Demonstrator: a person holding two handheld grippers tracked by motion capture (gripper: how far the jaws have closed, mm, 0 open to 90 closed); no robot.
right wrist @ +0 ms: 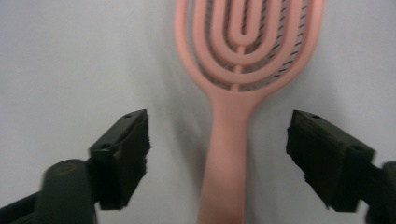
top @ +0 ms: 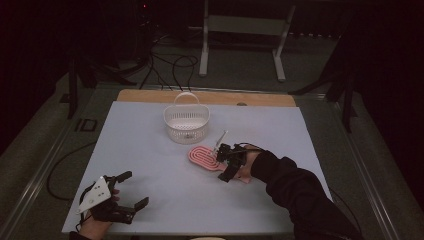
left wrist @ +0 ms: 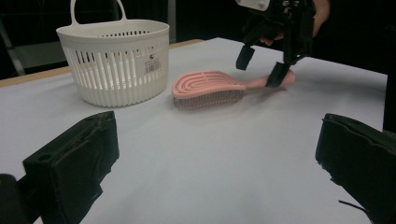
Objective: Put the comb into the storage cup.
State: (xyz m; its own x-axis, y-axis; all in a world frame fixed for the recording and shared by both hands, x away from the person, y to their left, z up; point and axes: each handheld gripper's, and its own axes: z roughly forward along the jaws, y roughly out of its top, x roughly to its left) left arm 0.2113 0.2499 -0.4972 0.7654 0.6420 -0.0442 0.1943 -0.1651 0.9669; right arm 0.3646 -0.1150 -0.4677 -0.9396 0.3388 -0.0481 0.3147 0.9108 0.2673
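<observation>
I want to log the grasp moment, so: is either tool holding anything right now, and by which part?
Nothing is held. The right tool straddles the pink hairbrush's handle, jaws apart from it; the left tool is open over bare table.

Both grippers out over the surface, fingers spread wide.

Left gripper (top: 125, 190) sits low at the near left, hand under its grey plate, fingers parted and pointing right. Right gripper (top: 226, 160) reaches in from a dark sleeve, angled downward, fingers (right wrist: 123, 154) well apart, nothing pressed between them.
</observation>
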